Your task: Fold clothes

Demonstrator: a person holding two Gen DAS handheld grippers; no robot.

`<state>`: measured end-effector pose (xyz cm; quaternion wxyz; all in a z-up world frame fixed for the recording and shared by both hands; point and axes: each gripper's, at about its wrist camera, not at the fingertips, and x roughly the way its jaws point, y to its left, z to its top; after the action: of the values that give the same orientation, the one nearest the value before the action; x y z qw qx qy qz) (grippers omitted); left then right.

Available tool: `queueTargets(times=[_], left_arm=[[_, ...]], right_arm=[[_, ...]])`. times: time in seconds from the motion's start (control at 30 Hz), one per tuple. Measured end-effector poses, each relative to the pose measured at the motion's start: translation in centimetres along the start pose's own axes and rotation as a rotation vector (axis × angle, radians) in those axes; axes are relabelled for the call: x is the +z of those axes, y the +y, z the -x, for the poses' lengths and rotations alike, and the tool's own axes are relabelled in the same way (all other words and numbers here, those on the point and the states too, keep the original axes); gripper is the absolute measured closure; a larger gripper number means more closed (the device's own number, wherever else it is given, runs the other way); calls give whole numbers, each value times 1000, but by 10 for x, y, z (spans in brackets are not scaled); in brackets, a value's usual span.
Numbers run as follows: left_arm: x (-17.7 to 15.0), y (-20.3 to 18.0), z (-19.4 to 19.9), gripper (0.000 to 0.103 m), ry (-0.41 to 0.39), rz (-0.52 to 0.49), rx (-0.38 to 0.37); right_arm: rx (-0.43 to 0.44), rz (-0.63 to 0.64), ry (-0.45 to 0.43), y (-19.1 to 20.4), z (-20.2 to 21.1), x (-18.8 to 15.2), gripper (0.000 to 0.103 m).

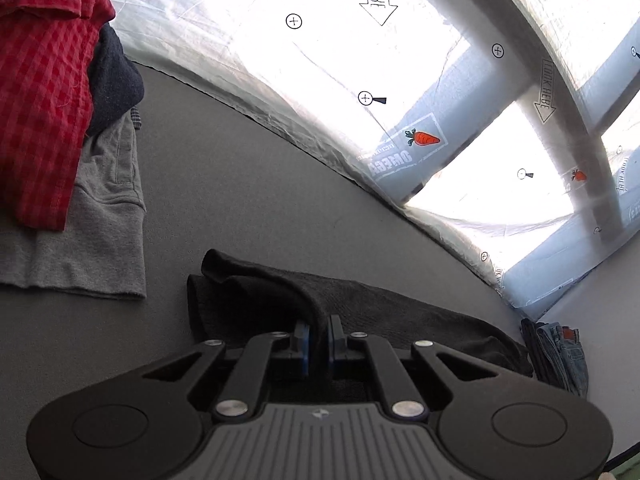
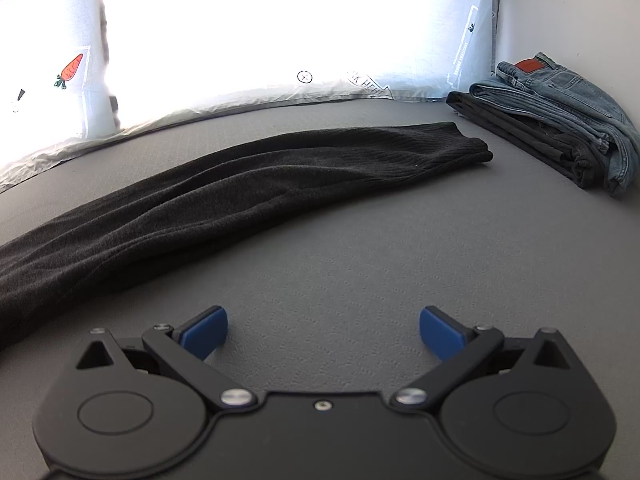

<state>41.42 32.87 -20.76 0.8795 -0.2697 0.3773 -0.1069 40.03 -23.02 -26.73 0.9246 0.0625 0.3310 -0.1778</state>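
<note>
One black garment (image 2: pixel 224 184) (pinched), two grippers, left gripper (image 1: pixel 318 338) clamped, right gripper (image 2: pixel 323 334) spread

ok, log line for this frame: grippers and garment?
left gripper: shut on black garment | right gripper: open, empty, over grey table | folded jeans: far right corner

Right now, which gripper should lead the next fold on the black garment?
Left, probably. The left gripper is already shut on a raised fold of the black garment. The right gripper is open over the bare grey table, beside the cloth, holding nothing.
</note>
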Motion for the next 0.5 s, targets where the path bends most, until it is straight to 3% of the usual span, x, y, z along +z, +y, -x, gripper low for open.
queueTargets(times=[0.1, 0.23, 0.33, 0.4, 0.5], left_arm=[[-15, 10, -15, 90, 88, 11, 110], [-14, 8, -7, 79, 54, 1, 186], [-1, -2, 1, 60, -11, -26, 245], [9, -13, 1, 36, -32, -62, 279], [18, -30, -13, 20, -2, -95, 280]], right_arm=[[0, 1, 3, 0, 0, 0, 0], [4, -6, 54, 0, -3, 10, 0], [21, -42, 112, -2, -4, 19, 0], [62, -124, 132, -5, -1, 24, 0], [208, -322, 161, -13, 2, 29, 0]])
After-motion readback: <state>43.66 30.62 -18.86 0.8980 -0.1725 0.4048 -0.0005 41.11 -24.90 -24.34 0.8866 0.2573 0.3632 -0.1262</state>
